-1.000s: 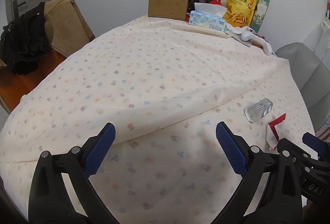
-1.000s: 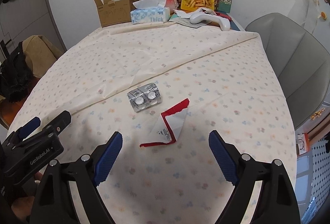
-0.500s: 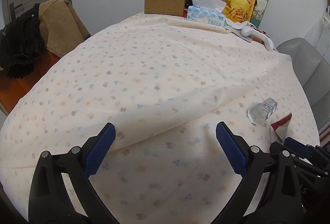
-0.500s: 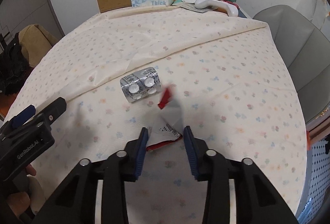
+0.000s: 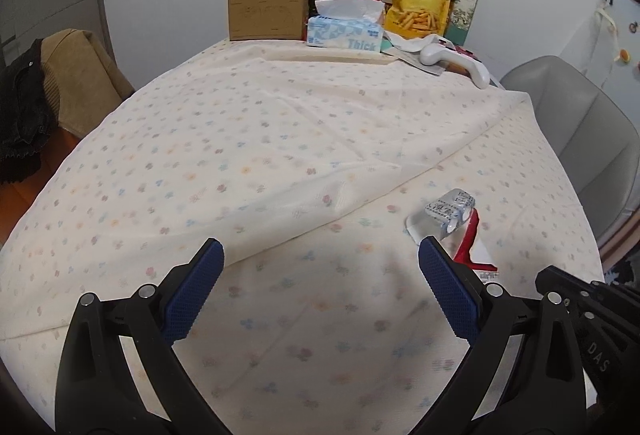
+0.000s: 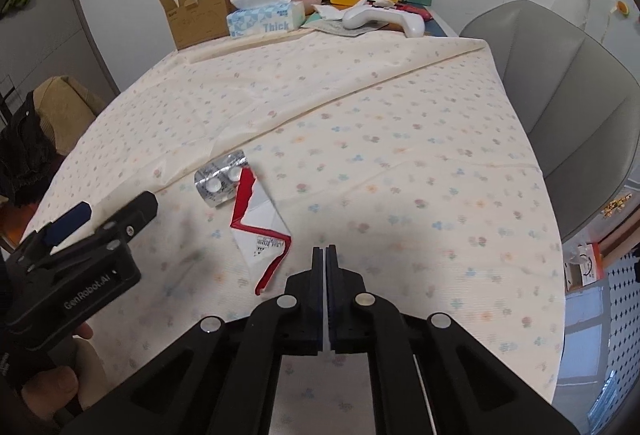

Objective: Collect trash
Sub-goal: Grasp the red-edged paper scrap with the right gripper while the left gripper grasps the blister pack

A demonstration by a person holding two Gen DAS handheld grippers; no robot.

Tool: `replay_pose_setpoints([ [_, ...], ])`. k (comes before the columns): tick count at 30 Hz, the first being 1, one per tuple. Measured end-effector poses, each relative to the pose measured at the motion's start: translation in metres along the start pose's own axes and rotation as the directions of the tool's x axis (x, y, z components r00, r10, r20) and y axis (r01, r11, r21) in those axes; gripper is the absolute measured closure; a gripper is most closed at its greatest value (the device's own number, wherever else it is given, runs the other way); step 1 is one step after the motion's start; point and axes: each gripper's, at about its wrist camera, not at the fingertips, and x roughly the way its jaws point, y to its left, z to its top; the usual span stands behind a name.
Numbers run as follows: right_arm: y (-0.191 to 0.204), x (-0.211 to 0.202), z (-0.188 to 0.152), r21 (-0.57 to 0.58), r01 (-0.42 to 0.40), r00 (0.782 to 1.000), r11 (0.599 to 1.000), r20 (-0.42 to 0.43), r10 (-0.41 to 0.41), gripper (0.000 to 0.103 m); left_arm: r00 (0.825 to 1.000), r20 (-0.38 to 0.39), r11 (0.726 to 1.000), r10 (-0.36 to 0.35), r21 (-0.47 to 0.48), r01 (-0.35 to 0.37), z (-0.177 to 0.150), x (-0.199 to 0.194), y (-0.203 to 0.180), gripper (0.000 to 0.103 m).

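My right claw (image 6: 325,249) is pinched fully closed, pads pressed flat together, and from what I see it grips nothing: the red-and-white wrapper (image 6: 258,225) lies on the tablecloth (image 6: 400,163) just ahead and to the left of its tips, near but apart from them. Beyond the wrapper, further ahead-left, sits the silver pill strip (image 6: 220,185), with the wrapper's far end touching or overlapping it; I cannot tell which.

My left claw (image 5: 320,275) is spread wide and empty, hovering low over the cloth. From its side, the pill strip (image 5: 450,211) and wrapper (image 5: 474,247) lie just past its right finger, outside the gap.

I judge the pickup not yet done. Here's the risk: the wrapper is thin and flat, so if I reopen and come down too shallow, the pads could slide over it and close on air. Come down too hard and I could pinch the cloth and drag the fold up. And with the wrapper against the pill strip, a nudge could push both away toward the left claw. The two claws are close here; a careless swing could knock them together.
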Motion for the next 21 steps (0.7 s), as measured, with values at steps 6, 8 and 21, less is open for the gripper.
replay_pose_setpoints([
  [6, 0.008, 0.001, -0.001, -0.019, -0.037, 0.999, 0.999, 0.000, 0.037, 0.054, 1.000, -0.010, 1.000, 0.026, -0.010, -0.026, -0.002, 0.001, 0.010, 0.006],
  [8, 0.013, 0.004, -0.003, -0.032, -0.042, 0.999, 0.999, -0.010, 0.042, 0.056, 0.999, -0.018, 0.999, 0.035, -0.021, -0.036, -0.005, 0.001, 0.017, 0.006],
  [21, 0.036, 0.015, -0.016, -0.098, -0.052, 0.997, 0.994, -0.054, 0.046, 0.089, 0.999, -0.023, 0.998, 0.049, -0.026, -0.049, -0.014, -0.009, 0.027, 0.006],
])
